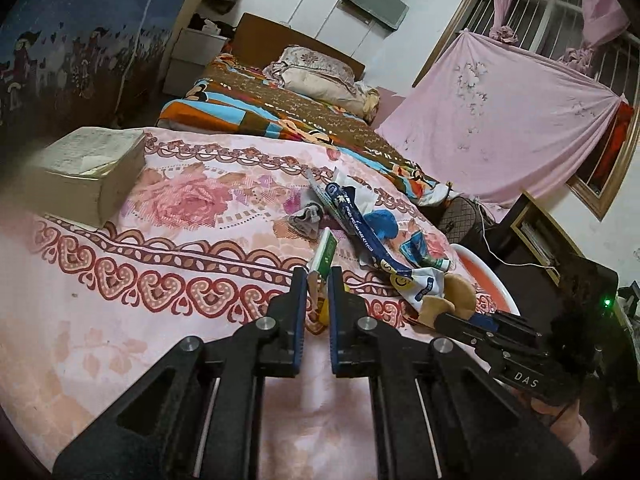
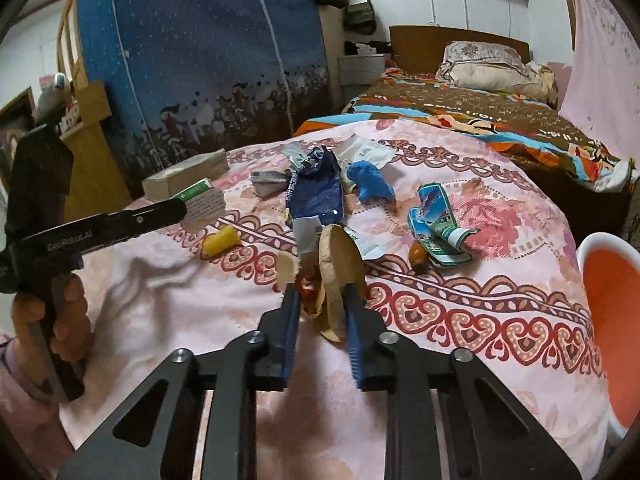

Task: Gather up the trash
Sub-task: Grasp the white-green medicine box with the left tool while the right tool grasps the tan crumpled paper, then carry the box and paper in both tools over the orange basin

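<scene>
Left claw (image 1: 318, 280) clamps green-white box (image 1: 323, 255); right claw (image 2: 320, 296) pinches brown paper wrapper (image 2: 340, 268).

"DAS" stands in pale letters on the black body of the right gripper (image 1: 472, 326). "GenRobot.AI" runs along the black side of the left gripper (image 2: 182, 210). Print on the wrappers is unreadable.

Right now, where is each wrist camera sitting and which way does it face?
Left wrist: low over the pink bedspread, facing the headboard; its left gripper clamps a green-and-white box; the right gripper shows at lower right.
Right wrist: also facing the headboard; its right gripper grips a brown paper wrapper; the person's left hand shows.
Shared: blue glove, orange bin.
</scene>
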The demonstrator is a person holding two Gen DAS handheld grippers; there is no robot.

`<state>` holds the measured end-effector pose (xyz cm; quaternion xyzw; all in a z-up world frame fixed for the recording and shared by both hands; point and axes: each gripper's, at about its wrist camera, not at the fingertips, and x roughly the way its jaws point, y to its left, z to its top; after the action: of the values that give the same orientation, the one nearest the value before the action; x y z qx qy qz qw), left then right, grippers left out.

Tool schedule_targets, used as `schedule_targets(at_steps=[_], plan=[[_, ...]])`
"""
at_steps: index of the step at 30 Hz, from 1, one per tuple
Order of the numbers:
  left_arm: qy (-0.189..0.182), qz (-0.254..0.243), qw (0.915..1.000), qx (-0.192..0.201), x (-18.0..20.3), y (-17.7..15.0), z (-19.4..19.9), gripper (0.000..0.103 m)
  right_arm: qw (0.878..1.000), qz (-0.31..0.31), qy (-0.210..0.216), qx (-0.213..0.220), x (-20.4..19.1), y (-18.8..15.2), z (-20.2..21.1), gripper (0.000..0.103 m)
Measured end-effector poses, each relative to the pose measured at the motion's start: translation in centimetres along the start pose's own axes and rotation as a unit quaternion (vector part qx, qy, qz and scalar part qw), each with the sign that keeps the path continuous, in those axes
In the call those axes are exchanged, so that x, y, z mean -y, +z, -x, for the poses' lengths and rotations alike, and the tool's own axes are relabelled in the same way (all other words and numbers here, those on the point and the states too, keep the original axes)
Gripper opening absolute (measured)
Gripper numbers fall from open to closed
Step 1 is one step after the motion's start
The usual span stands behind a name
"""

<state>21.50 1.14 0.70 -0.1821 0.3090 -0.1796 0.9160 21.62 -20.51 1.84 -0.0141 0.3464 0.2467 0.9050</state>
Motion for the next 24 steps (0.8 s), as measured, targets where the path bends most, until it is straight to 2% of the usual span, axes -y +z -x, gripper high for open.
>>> schedule_targets(at_steps=[4, 8, 12, 18, 24], plan=[[-0.001, -0.01, 0.9999, 0.006, 0.3, 0.0, 0.4, 0.0, 1.0, 0.004, -0.003, 0.013, -0.4, -0.1, 0.5, 0.011], [0.001, -0.031, 0.9991, 0.03, 1.2, -0.1, 1.4, 0.0, 1.0, 0.006, -0.004, 0.031, -0.8, -0.7, 1.3, 0.01], [0.0, -0.055, 0.9971, 0.053, 2.5, -0.4, 2.6, 0.0, 1.0, -0.01, 0.009, 0.026, -0.6, -2.2, 1.4, 0.009], [-0.011, -0.062, 0.9969, 0.046, 3.6, -1.1, 2.8, 0.0, 0.999, -0.022, 0.021, 0.033, -0.1, -2.7, 2.1, 0.009], [-0.012, -0.073, 0.9964, 0.042, 4.8, -1.7, 2.8, 0.0, 0.998, -0.015, -0.01, 0.056, -0.2, -2.8, 3.1, 0.008]])
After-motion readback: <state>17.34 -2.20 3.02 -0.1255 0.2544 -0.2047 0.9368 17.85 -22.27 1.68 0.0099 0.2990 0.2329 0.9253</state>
